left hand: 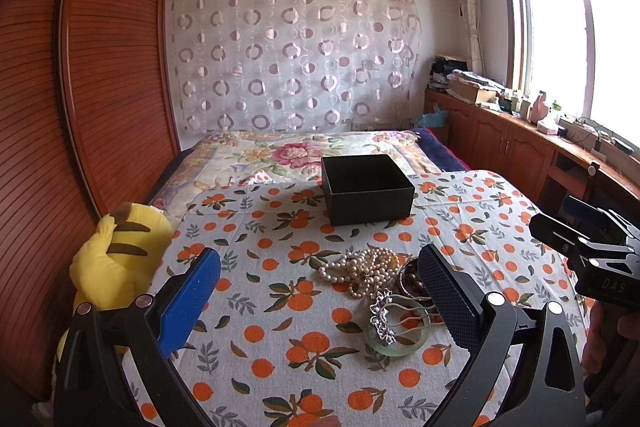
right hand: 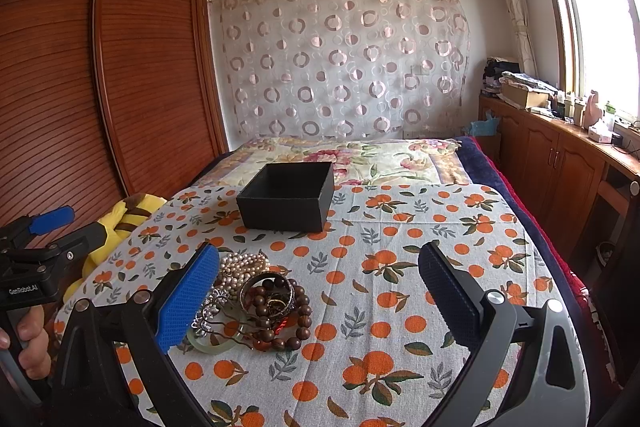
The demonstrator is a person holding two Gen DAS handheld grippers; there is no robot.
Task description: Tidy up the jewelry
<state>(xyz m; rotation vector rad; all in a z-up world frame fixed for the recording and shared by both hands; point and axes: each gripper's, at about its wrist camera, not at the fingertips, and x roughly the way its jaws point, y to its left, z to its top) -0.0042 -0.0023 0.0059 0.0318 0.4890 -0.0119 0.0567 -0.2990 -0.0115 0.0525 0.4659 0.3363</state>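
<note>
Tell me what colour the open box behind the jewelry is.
Black, inside and out; the box shows best in the right wrist view.

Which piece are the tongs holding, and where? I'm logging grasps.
Nothing: left tongs and right tongs are both open, above the jewelry pile.

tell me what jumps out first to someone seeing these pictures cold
A tangled jewelry heap sits on the orange-print cloth: pearl strands, dark wooden beads, a pale green bangle and a silver comb. Behind it, toward the bed, stands an open black box, which looks empty. Both hand-held grippers, left and right, hover wide open, holding nothing.
</note>
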